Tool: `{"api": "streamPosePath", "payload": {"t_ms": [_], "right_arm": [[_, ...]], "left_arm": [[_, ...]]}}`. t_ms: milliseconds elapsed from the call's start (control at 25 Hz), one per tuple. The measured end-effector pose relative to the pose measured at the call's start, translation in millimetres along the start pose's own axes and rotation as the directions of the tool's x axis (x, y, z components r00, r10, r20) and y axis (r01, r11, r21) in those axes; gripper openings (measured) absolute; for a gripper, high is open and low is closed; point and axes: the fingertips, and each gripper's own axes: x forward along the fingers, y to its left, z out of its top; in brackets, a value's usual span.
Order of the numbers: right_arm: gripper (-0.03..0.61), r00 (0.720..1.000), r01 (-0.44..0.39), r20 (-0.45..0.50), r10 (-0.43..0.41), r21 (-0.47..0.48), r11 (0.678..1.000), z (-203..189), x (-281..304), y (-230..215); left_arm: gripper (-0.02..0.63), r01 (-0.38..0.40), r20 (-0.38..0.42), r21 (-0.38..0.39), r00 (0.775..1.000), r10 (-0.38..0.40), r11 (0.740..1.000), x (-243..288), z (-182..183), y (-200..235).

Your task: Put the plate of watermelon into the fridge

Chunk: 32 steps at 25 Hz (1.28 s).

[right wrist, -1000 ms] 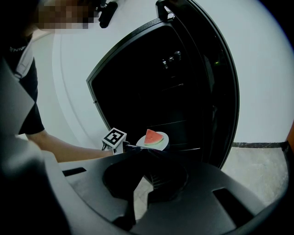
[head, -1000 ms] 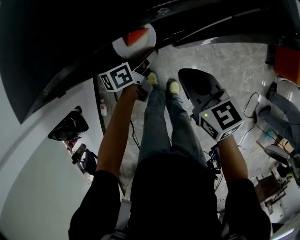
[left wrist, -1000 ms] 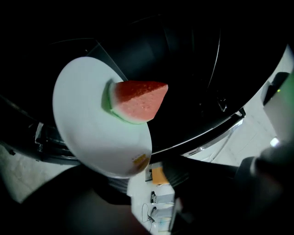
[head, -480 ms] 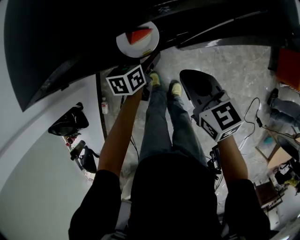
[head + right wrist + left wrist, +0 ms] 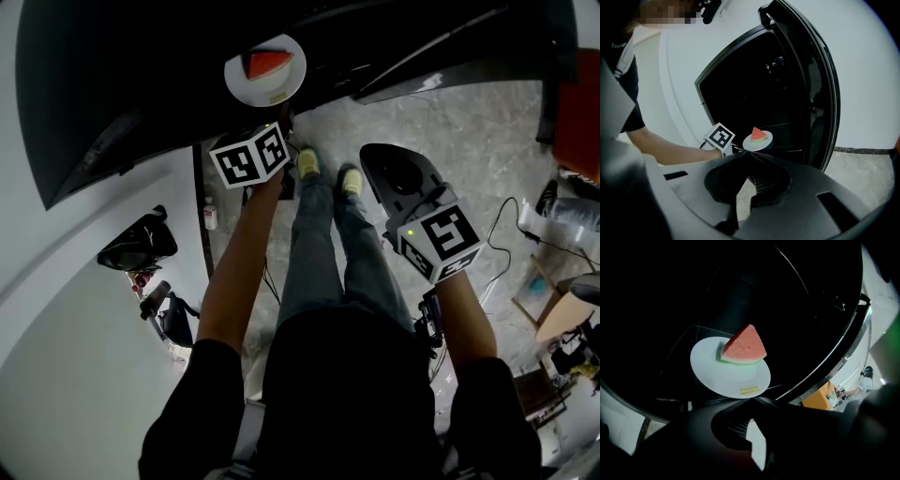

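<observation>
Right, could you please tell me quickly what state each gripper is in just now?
Left gripper: closed, jaws have just shut, nothing between them; the plate sits free just ahead.
Right gripper: closed, holding nothing.

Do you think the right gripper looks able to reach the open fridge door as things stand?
Probably yes: the right gripper is shut and empty, the fridge door stands open ahead of it, and nothing lies between them.
</observation>
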Motion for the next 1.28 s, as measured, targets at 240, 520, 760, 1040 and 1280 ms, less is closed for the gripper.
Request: {"api": "streamPosePath", "payload": {"t_ms": [240, 520, 760, 1040, 1280], "right_arm": [[0.011, 1.000, 0.006, -0.001, -0.006, -0.001, 1.000, -1, -3, 1], [0.011, 0.999, 0.036, 0.031, -0.036, -0.018, 0.999, 18, -16, -3], [0.011, 0.996, 0.067, 0.065, -0.064, -0.049, 0.997, 36, -46, -9], [0.011, 0.988, 0.128, 0.094, -0.120, -0.084, 0.988, 52, -91, -18], [0.011, 0.981, 0.162, 0.126, -0.150, -0.093, 0.982, 54, -123, -13]], "left_arm": [[0.006, 0.002, -0.021, -0.039, 1.000, -0.003, 0.999, 3, 0, 5], [0.008, 0.009, -0.043, -0.013, 0.999, -0.009, 1.000, -9, -6, -4], [0.008, -0.003, -0.038, 0.022, 0.999, 0.003, 1.000, -44, -18, -13], [0.008, 0.008, 0.039, 0.195, 0.999, -0.016, 0.981, -103, 1, -48], [0.008, 0.021, 0.149, 0.248, 0.987, -0.060, 0.969, -168, 17, -84]]}}
